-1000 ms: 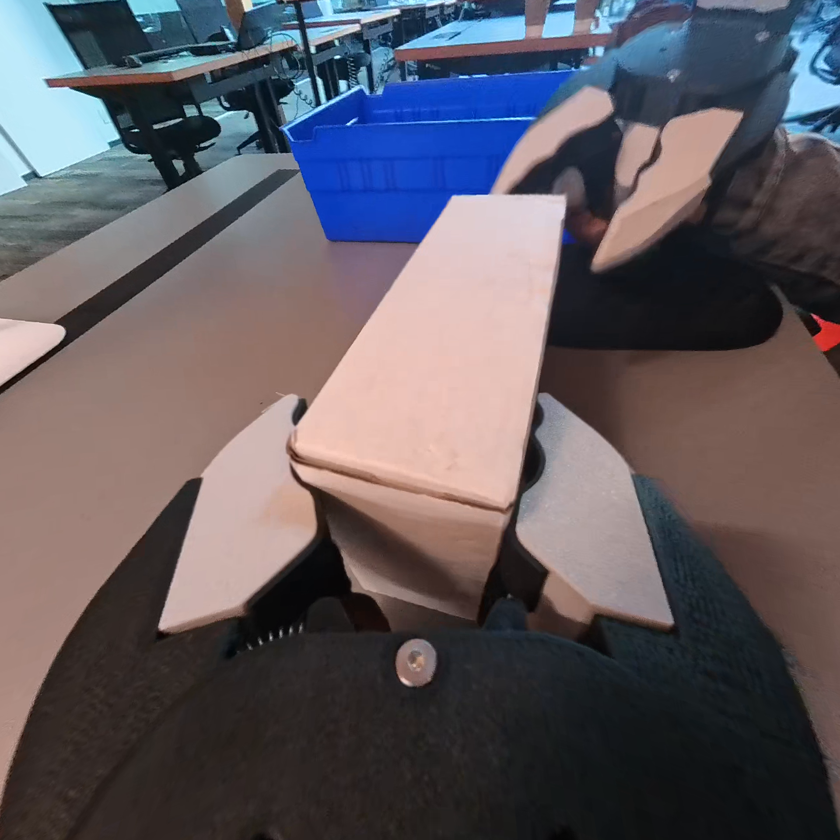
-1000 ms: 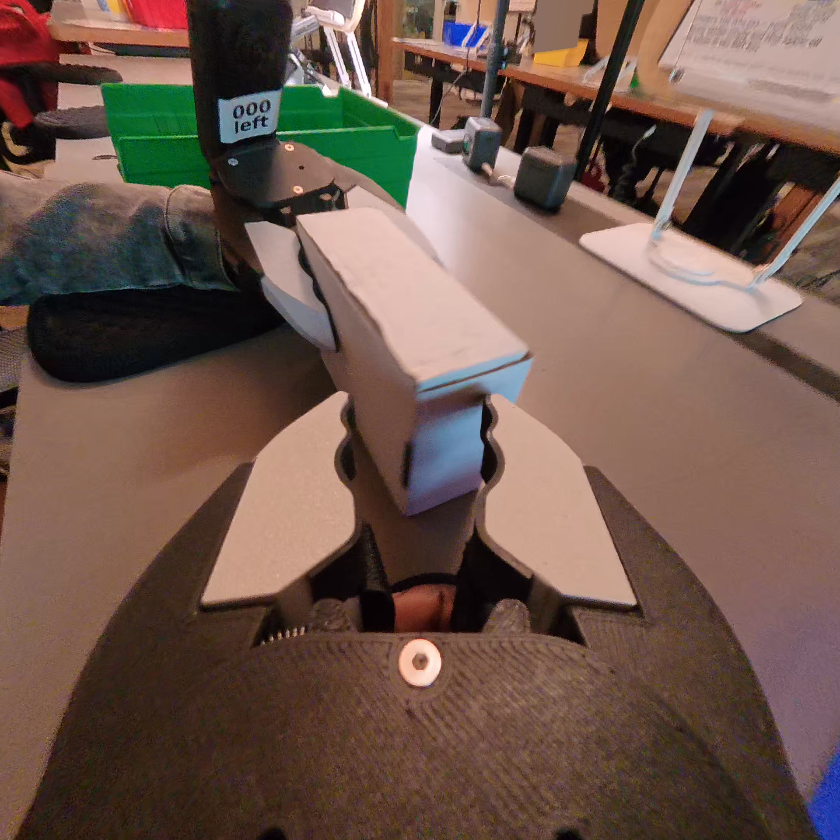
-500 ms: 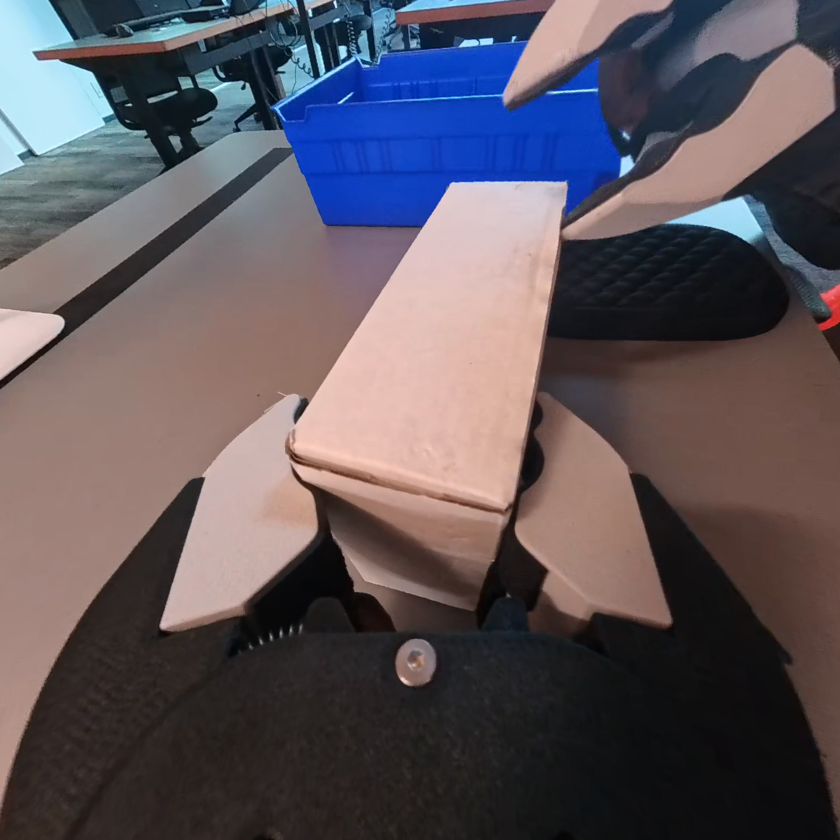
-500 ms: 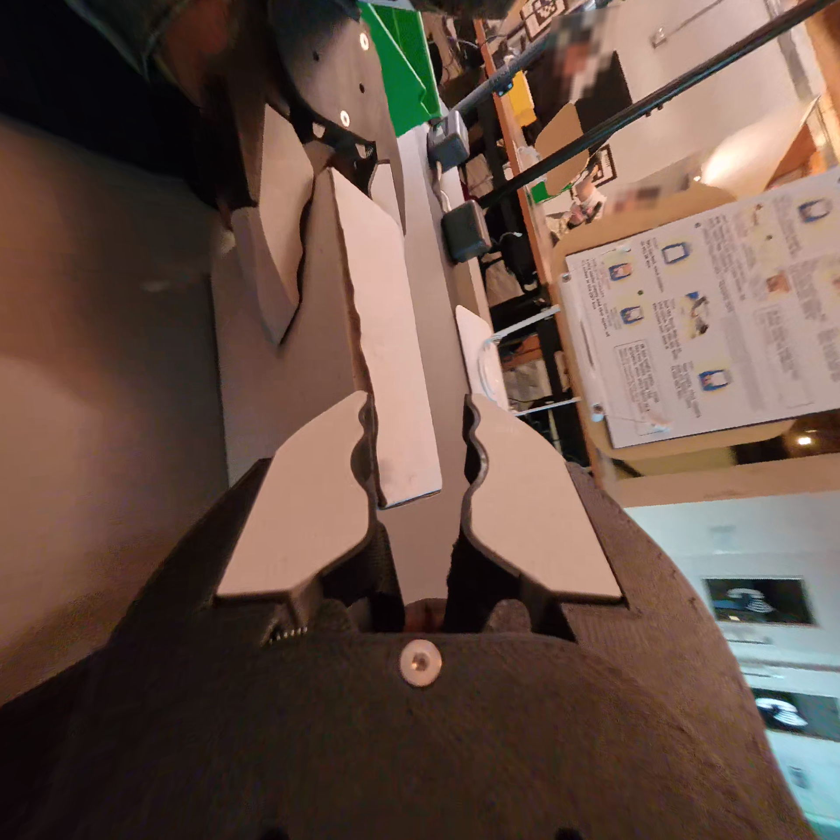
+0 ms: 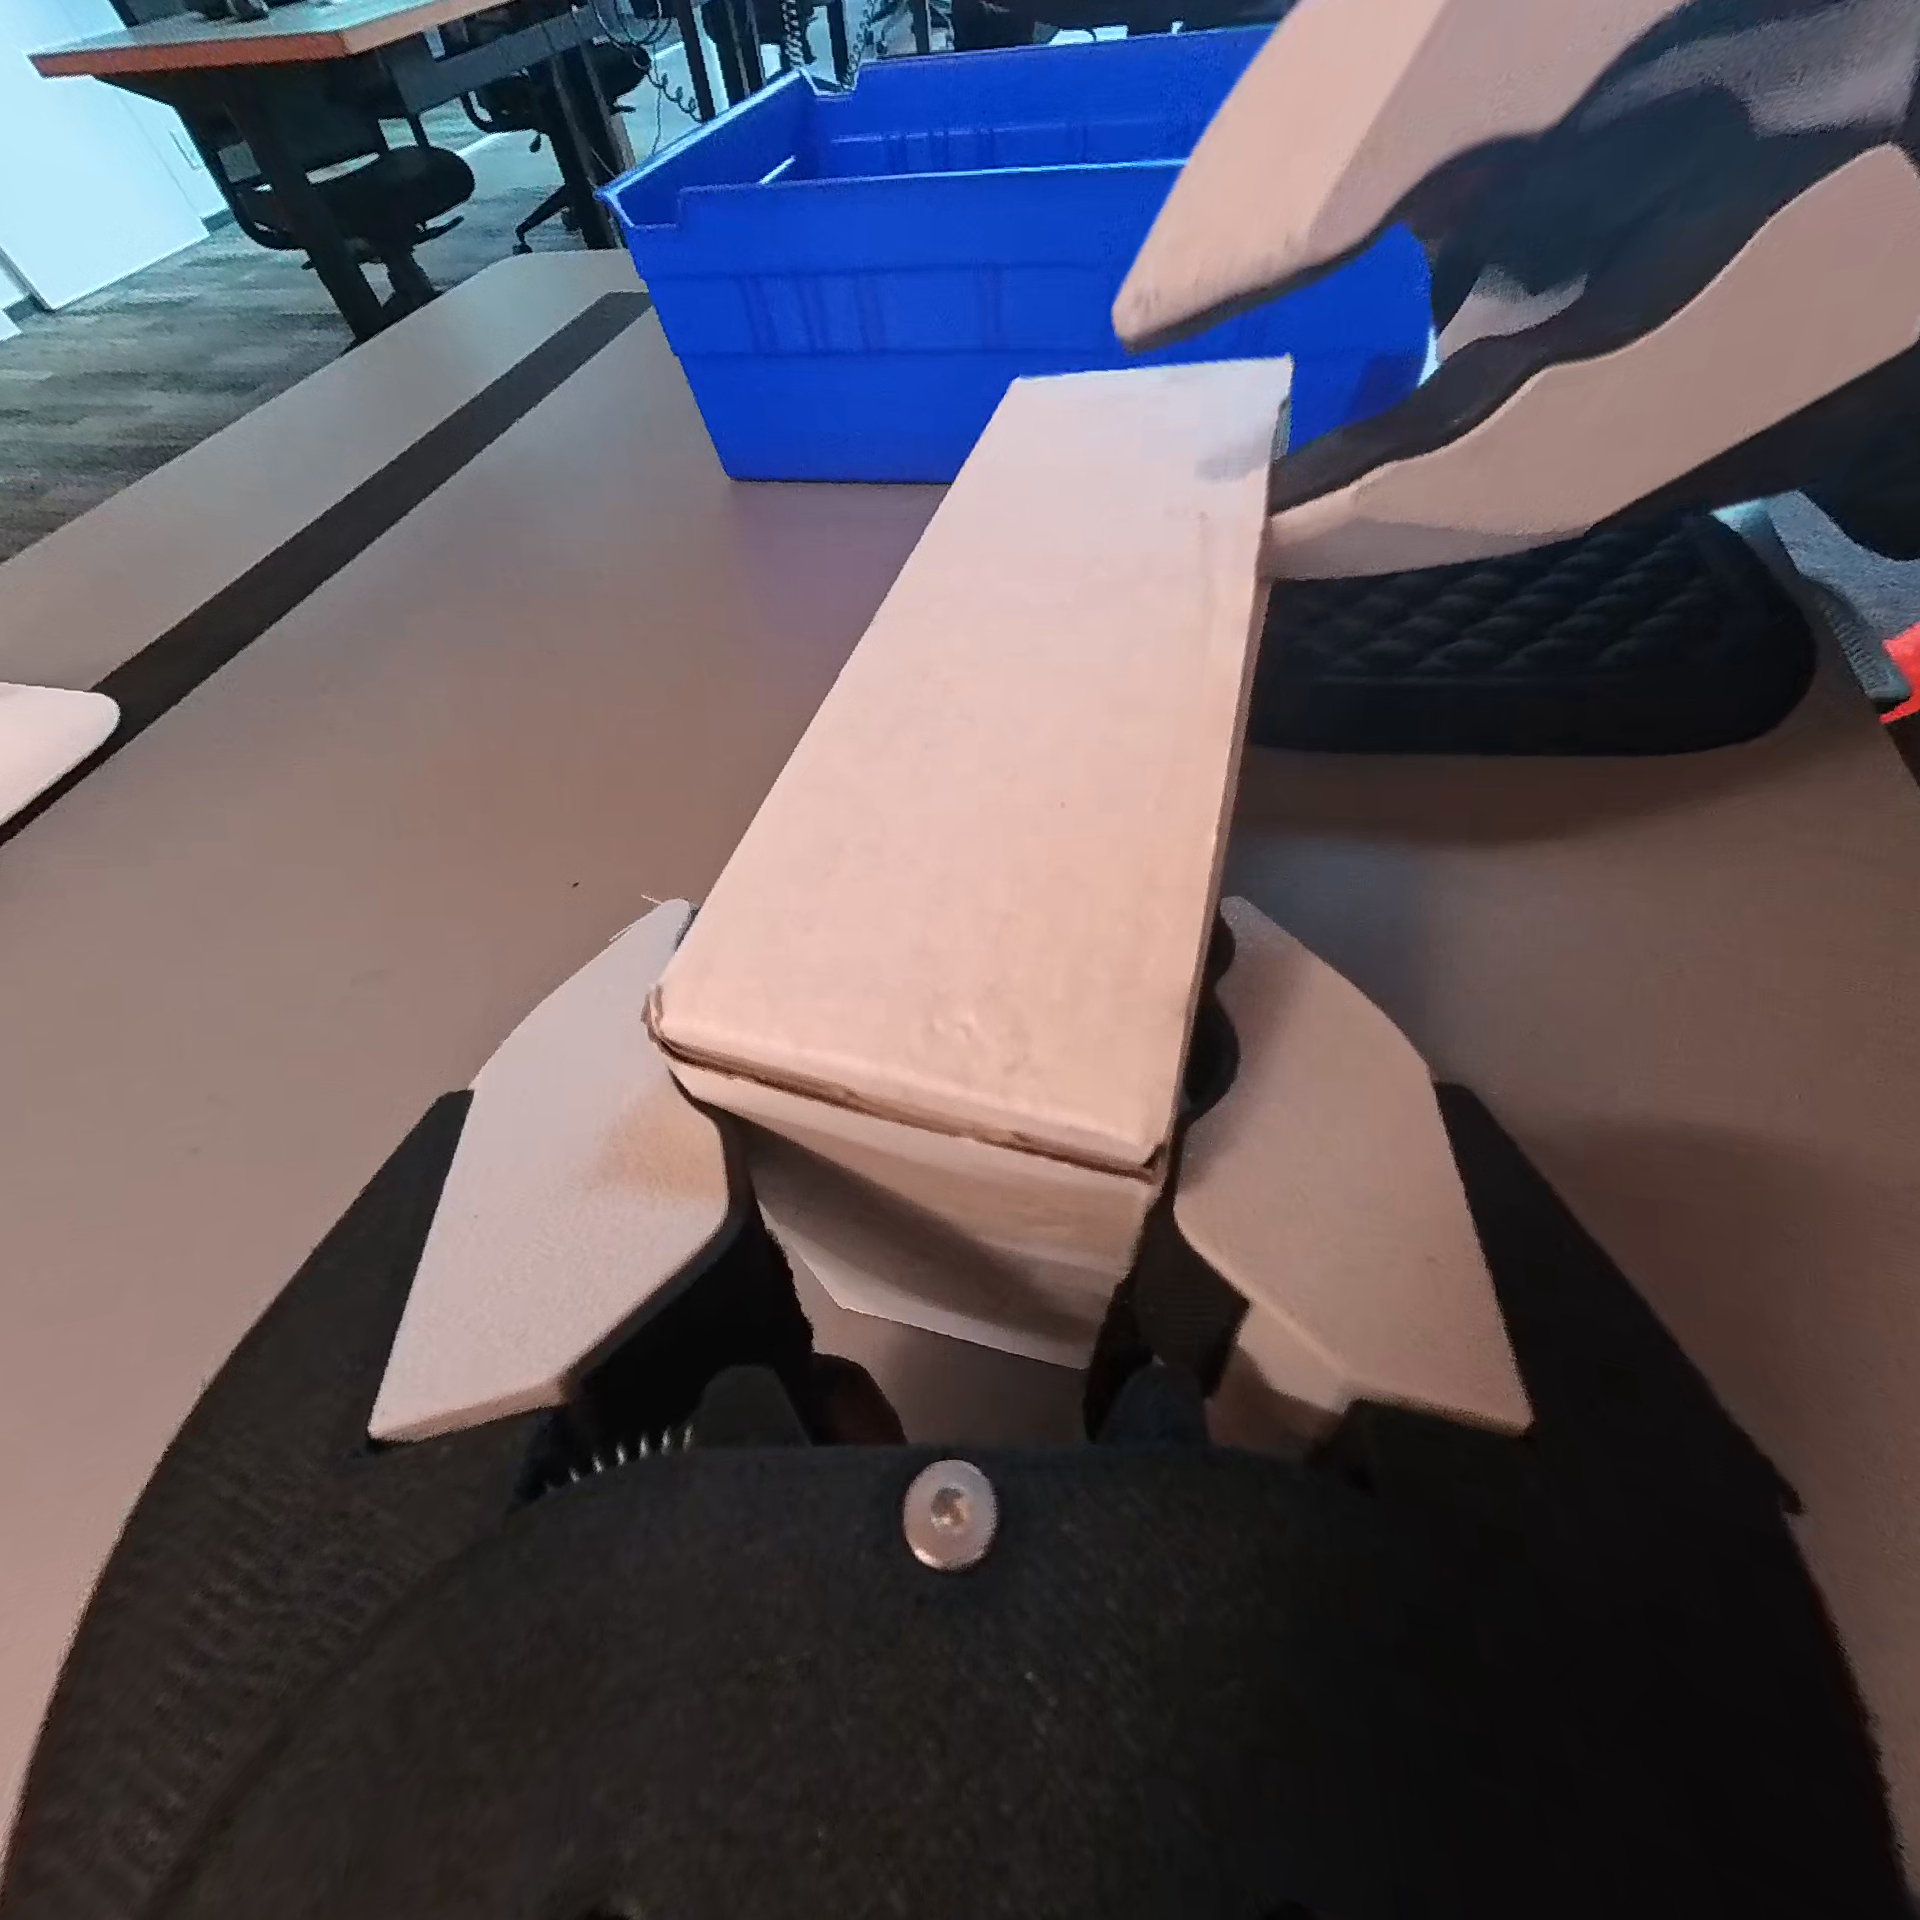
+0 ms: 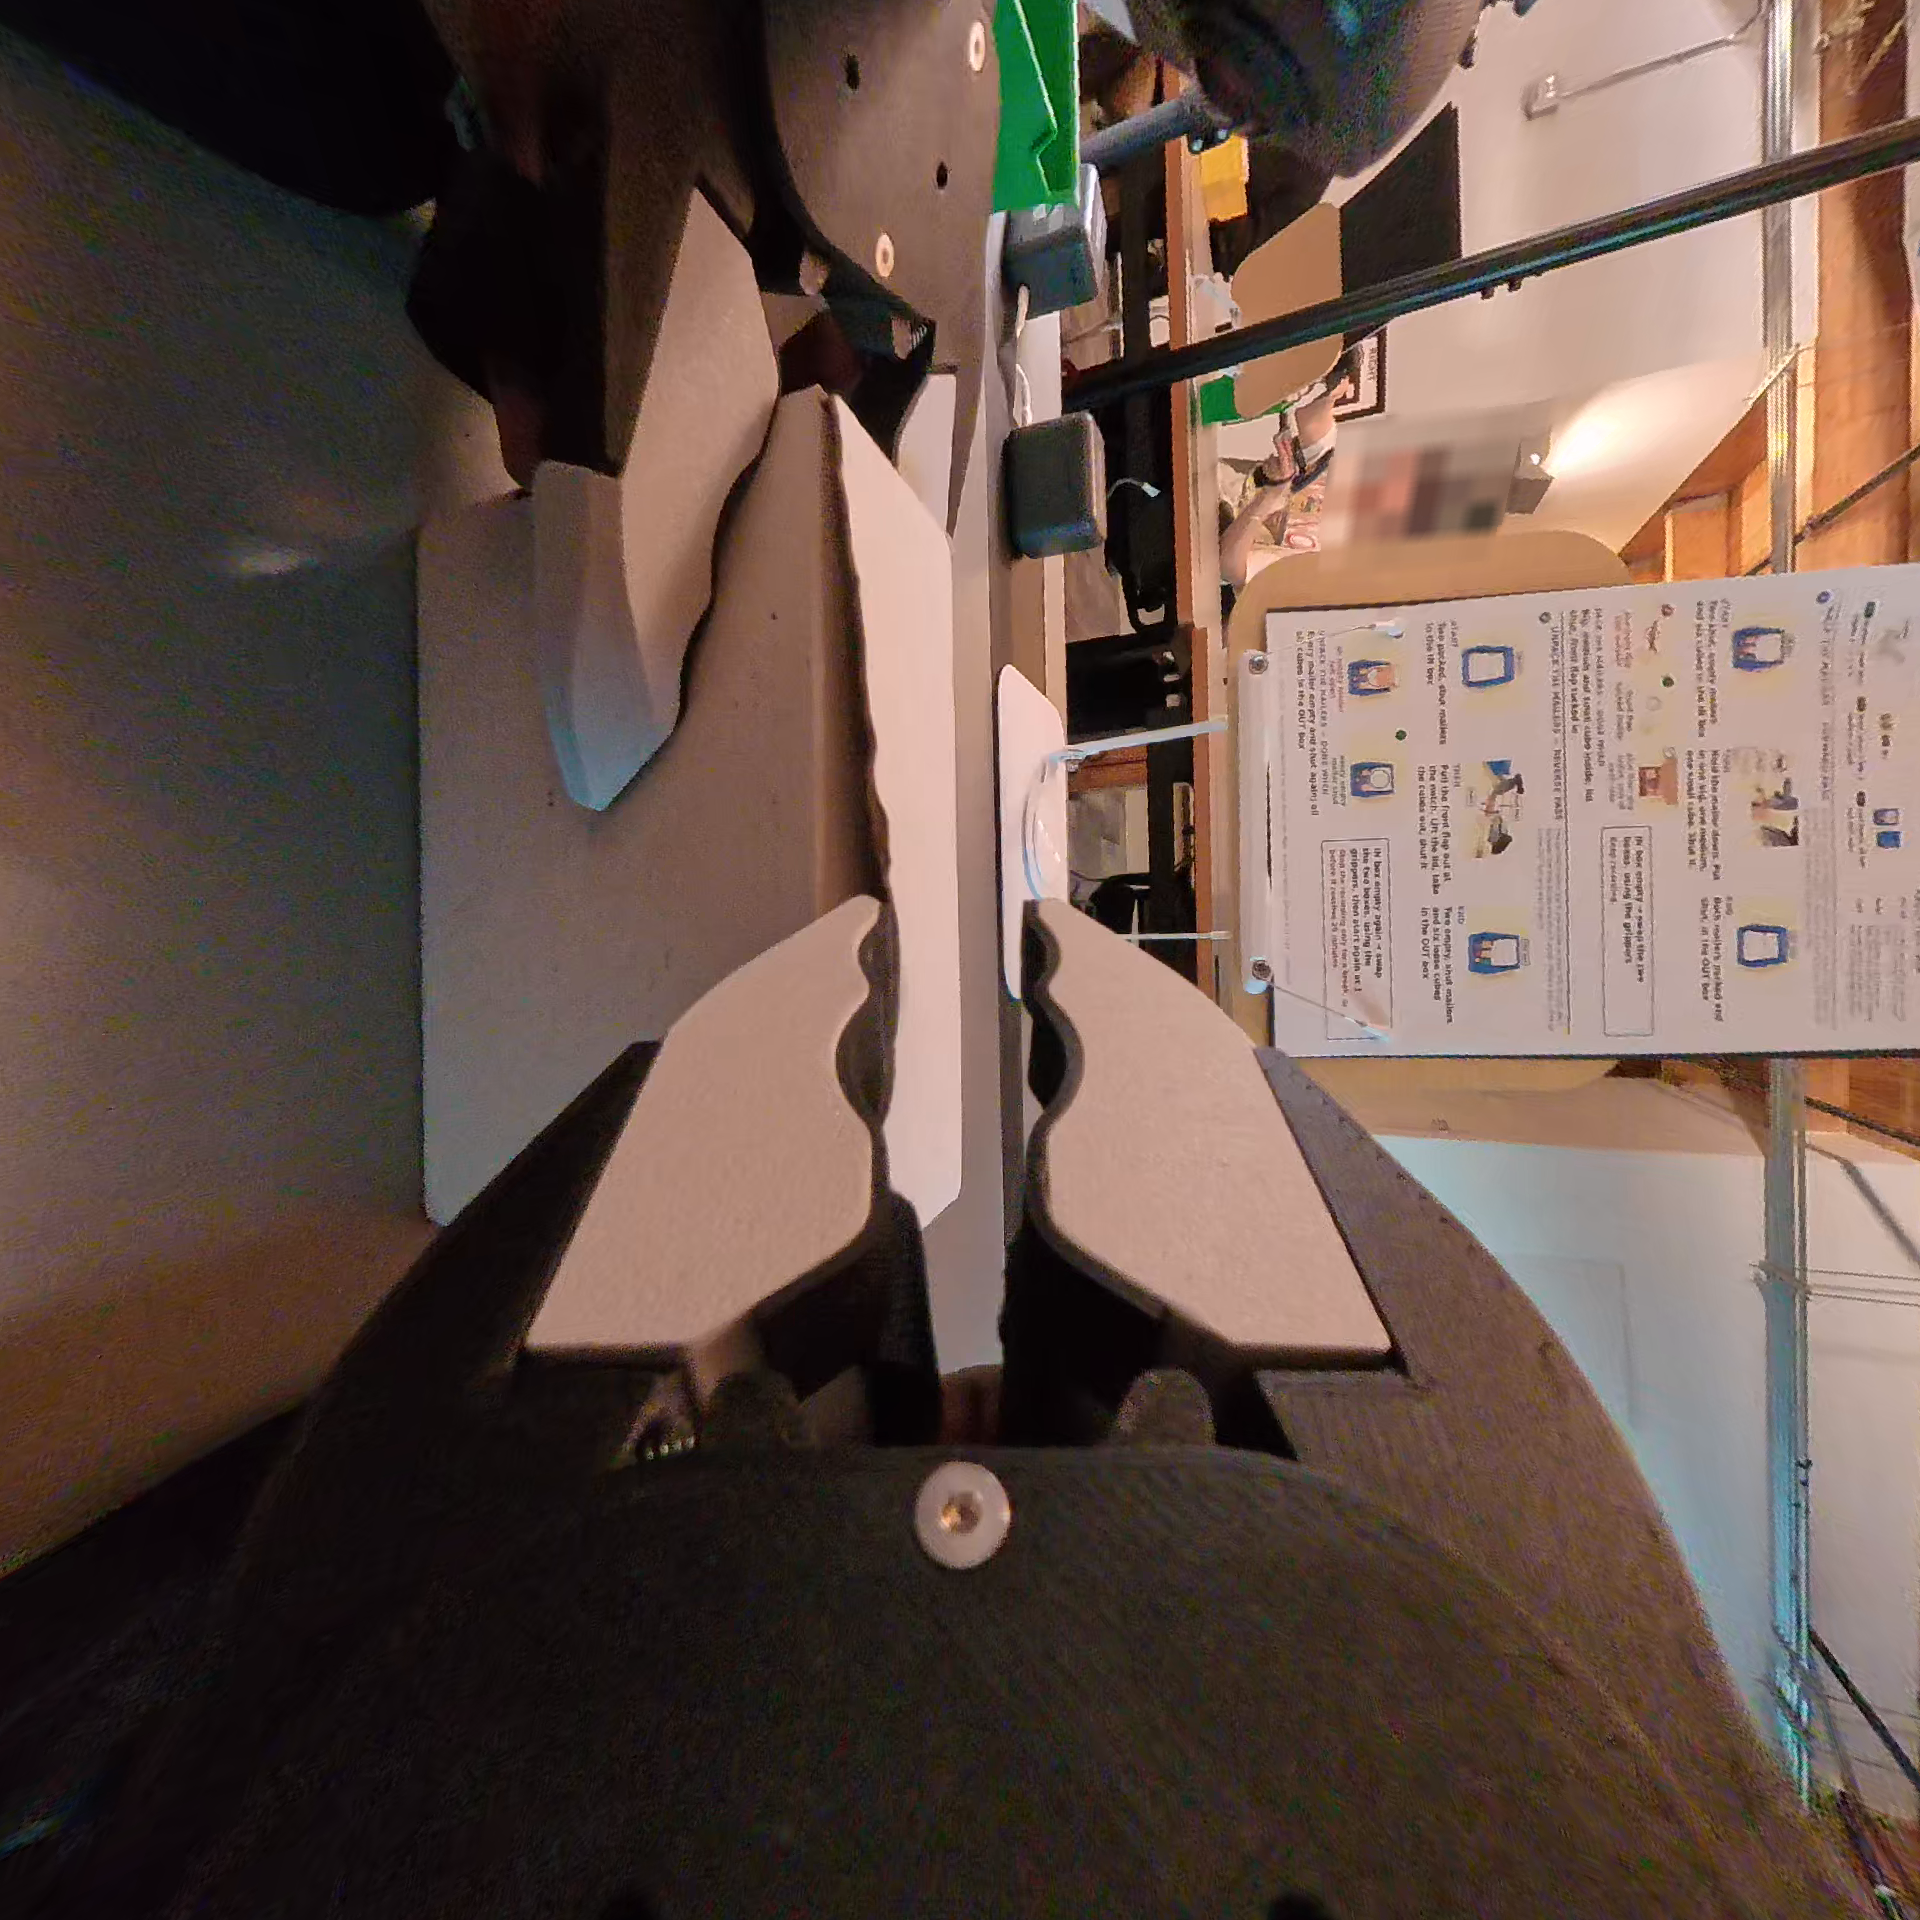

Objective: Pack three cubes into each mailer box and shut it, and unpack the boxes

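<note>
A long white mailer box (image 5: 997, 779) lies shut on the brown table (image 5: 364, 727). My left gripper (image 5: 956, 914) is shut on its near end, one finger on each long side. My right gripper (image 5: 1205, 416) is at the box's far right corner, rolled on its side. One finger hovers above the lid and the other rests against the right wall. In the right wrist view the box (image 6: 623, 987) runs away from my right gripper (image 6: 951, 914). Its jaws are narrowly apart around the box's top edge, with a gap showing. A left gripper finger (image 6: 613, 623) shows on the far end. No cubes are visible.
A blue bin (image 5: 935, 260) stands behind the box and a black padded cushion (image 5: 1507, 665) lies to its right. A green bin (image 6: 1023, 104), grey devices (image 6: 1049, 488), a black pole (image 6: 1455, 270) and a white stand base (image 6: 1034, 790) with a poster board (image 6: 1558, 831) stand beyond. Spacing between my two grippers at the tips: around 7 cm.
My right gripper let go of the box's end, rolled onto its side and narrowed its jaws around the box's far top edge. My left gripper kept its hold without moving.
</note>
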